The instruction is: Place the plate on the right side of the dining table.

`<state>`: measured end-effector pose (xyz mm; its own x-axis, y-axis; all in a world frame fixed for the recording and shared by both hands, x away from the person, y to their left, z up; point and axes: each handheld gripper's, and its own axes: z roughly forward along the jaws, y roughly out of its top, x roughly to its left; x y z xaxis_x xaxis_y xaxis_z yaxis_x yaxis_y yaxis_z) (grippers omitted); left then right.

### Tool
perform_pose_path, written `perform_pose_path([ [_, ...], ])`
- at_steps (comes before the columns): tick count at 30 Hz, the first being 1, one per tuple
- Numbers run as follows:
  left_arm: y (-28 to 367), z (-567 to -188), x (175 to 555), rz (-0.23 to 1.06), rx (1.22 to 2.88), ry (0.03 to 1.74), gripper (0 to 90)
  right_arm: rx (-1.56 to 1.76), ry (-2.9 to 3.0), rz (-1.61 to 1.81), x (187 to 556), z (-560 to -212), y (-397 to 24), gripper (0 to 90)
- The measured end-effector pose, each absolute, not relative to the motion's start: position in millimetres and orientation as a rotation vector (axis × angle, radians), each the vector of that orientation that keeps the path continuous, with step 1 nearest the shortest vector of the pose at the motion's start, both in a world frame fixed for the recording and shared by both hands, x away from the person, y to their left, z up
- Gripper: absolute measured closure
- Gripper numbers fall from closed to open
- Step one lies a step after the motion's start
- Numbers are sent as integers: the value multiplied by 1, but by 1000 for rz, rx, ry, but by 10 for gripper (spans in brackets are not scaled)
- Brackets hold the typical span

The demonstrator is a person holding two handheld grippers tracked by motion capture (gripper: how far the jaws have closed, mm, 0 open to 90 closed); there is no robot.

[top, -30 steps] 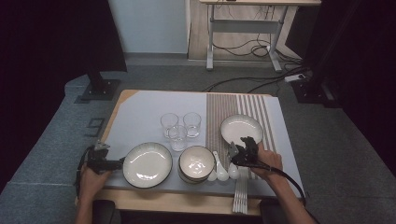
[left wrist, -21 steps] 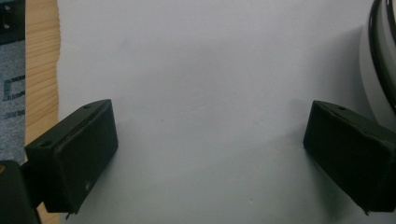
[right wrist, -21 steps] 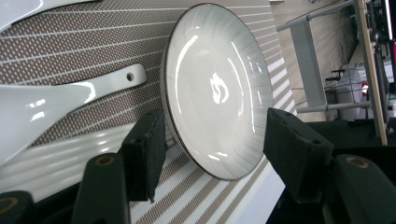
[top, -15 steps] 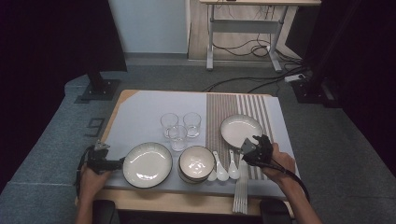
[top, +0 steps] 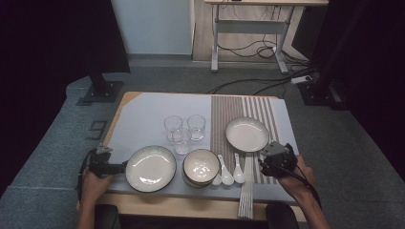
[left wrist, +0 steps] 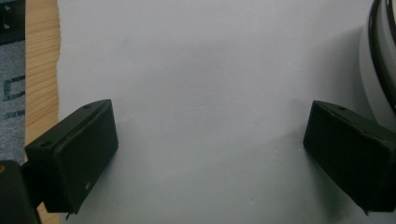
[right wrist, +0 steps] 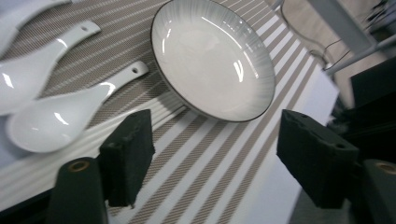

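Here we hold both grippers empty over the table.
The right gripper [right wrist: 212, 158] (jaws just opening) hangs near the shallow white ceramic plate [right wrist: 212, 58]; the left gripper [left wrist: 208, 154] gapes wide.

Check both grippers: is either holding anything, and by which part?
Nothing is held. The right gripper has just been opening, its jaws empty above the striped placemat; the left gripper is open over bare tablecloth.

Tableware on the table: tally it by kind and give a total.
Plates: 2, the near-left plate and the plate on the striped mat
Bowls: 1 stack of bowls, number in it unclear
Glasses: 3 glasses
Spoons: 3 white spoons
Total: 9, with the stack as one
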<state>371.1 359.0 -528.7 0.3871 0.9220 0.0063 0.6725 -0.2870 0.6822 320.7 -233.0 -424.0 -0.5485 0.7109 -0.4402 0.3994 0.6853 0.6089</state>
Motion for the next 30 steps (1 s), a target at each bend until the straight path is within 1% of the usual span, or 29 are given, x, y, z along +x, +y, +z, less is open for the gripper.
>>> perform_pose_path([
  [2,359,-529,371,545,2055,1362,29,899,2200,641,317,-425,-238,246],
  [7,359,-529,371,546,2053,1362,30,1035,2183,745,312,-433,-249,144],
  [10,359,-529,371,545,2054,1362,30,1100,2154,778,311,-440,-254,128],
  [11,359,-529,371,545,2055,1362,30,1123,2151,799,311,-444,-255,105],
  [13,359,-529,371,546,2054,1362,30,1162,2137,814,313,-450,-256,24],
  [14,359,-529,371,546,2054,1362,30,1187,2131,828,314,-454,-257,0],
  [20,359,-529,371,547,2050,1363,30,1291,2116,871,323,-478,-263,0],
  [22,359,-529,371,547,2050,1363,30,1309,2087,827,328,-489,-264,0],
  [30,359,-529,370,547,2049,1363,30,1380,2052,818,337,-510,-268,0],
])
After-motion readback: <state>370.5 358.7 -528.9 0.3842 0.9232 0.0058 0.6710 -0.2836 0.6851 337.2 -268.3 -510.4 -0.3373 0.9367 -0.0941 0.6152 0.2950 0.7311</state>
